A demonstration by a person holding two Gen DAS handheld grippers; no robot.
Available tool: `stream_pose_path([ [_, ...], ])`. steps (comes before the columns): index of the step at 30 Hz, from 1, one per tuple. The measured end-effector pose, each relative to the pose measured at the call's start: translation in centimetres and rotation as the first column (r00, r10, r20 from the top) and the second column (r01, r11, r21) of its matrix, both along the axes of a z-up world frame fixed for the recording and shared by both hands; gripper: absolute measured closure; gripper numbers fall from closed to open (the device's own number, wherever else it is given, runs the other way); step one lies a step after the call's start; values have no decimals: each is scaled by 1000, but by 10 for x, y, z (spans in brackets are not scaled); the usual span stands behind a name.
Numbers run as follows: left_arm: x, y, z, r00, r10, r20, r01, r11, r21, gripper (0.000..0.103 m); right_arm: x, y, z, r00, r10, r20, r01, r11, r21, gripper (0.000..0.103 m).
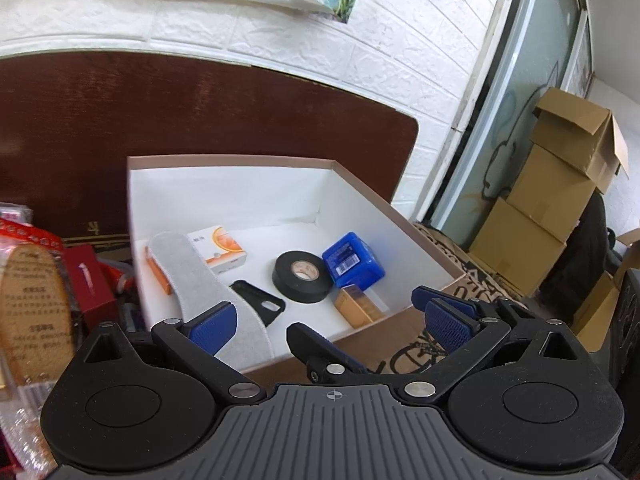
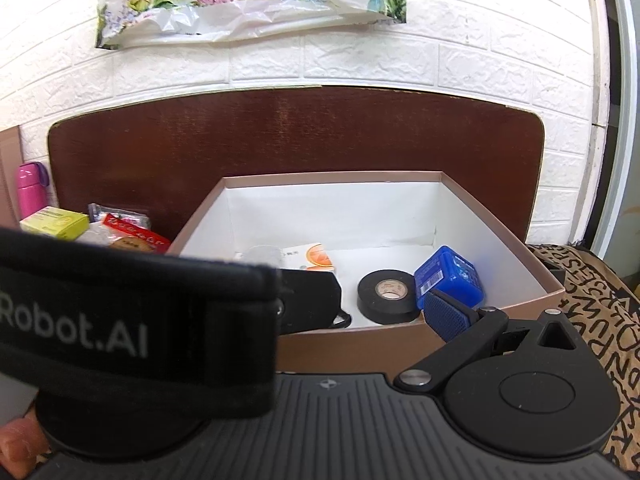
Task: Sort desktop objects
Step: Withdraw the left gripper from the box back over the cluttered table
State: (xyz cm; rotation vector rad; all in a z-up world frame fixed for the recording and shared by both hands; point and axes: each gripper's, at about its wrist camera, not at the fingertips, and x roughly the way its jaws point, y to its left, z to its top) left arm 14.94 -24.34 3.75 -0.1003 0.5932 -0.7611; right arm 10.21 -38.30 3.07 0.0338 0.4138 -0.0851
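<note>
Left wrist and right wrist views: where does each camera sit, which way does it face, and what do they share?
Left wrist: rides on the left gripper, looking down and forward into the open box; both blue-padded fingers show, spread apart.
Right wrist: rides on the right gripper, facing the box's near wall and the brick wall; one finger shows, a black strap hides the other side.
Shared: the box, black tape roll, blue pack, orange-white carton.
</note>
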Motion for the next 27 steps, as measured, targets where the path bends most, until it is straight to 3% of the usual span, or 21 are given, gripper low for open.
stream_pose_path([
  [4,-13,11,1,1000,13,15,-13,1000,4,0,-2,-4,-1,1000,14,6,-14,1000,1,0],
  [16,-45,43,-9,998,59,-36,-59,998,-7,0,-42,41,-6,998,69,-5,-69,998,15,0],
  [27,-72,66,-27,990,122,-70,-118,992,52,0,-65,61,-26,994,99,-54,-95,993,69,0],
])
